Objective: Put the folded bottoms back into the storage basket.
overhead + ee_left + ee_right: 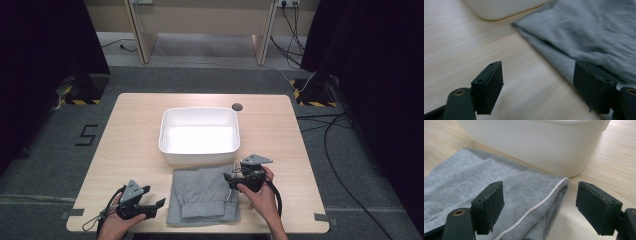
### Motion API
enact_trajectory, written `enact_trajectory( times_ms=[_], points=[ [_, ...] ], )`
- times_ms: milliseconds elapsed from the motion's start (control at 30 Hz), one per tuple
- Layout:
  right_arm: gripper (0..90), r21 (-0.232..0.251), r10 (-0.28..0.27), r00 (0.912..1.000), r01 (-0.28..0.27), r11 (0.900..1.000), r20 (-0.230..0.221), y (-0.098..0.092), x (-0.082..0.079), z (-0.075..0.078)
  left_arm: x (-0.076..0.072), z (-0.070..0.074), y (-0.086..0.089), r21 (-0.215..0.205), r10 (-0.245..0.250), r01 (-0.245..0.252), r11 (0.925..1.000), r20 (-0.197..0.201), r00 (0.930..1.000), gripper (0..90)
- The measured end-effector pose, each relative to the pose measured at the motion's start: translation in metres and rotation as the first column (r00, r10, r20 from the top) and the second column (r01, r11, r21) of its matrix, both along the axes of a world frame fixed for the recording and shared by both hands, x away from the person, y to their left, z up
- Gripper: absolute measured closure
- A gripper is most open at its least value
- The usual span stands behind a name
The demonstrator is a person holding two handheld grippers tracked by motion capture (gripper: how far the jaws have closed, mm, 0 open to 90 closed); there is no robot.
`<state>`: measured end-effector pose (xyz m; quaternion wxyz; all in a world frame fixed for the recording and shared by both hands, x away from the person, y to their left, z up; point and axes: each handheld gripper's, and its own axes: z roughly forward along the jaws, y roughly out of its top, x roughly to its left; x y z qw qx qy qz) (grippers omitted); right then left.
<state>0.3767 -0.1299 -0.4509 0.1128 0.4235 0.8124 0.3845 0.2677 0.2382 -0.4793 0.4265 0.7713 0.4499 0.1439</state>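
A black "5" mark sits on the floor left of the table.

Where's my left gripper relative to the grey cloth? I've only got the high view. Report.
Observer: The left gripper is open, the grey cloth's edge lying between its jaws.
Operator: Now the right one.
Observer: The right gripper is open at the cloth corner nearest the white tub.
Operator: Describe that corner.
Observer: A thin white cord runs along its folded edge.
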Motion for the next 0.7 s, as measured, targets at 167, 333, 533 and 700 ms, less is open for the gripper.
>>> enact_trajectory(
  times_ms=[167, 333, 533, 700],
  points=[
    [23.6, -0.02, 0.009, 0.9999, -0.009, 1.0, 0.008, 0.002, -0.002, -0.001, -0.02, 0.009, -0.024, -0.022, -0.083, 0.084, 0.9962, 0.034, 0.996, 20.0],
    [23.9, -0.018, 0.008, 1.0, -0.008, 1.0, 0.005, 0.001, -0.001, -0.001, -0.028, 0.007, -0.046, -0.036, -0.129, 0.128, 0.9911, -0.013, 0.9916, 14.9],
    [24.3, -0.02, 0.023, 0.9997, -0.023, 1.0, 0.001, 0.003, -0.001, -0.003, -0.024, -0.006, -0.062, 0.022, -0.113, 0.115, 0.9931, -0.073, 0.9909, 14.8],
    [24.3, -0.018, 0.02, 0.9998, -0.02, 1.0, 0.003, 0.001, -0.001, -0.003, -0.022, -0.012, -0.07, 0.029, -0.109, 0.112, 0.9933, -0.07, 0.9916, 14.1]
  ],
)
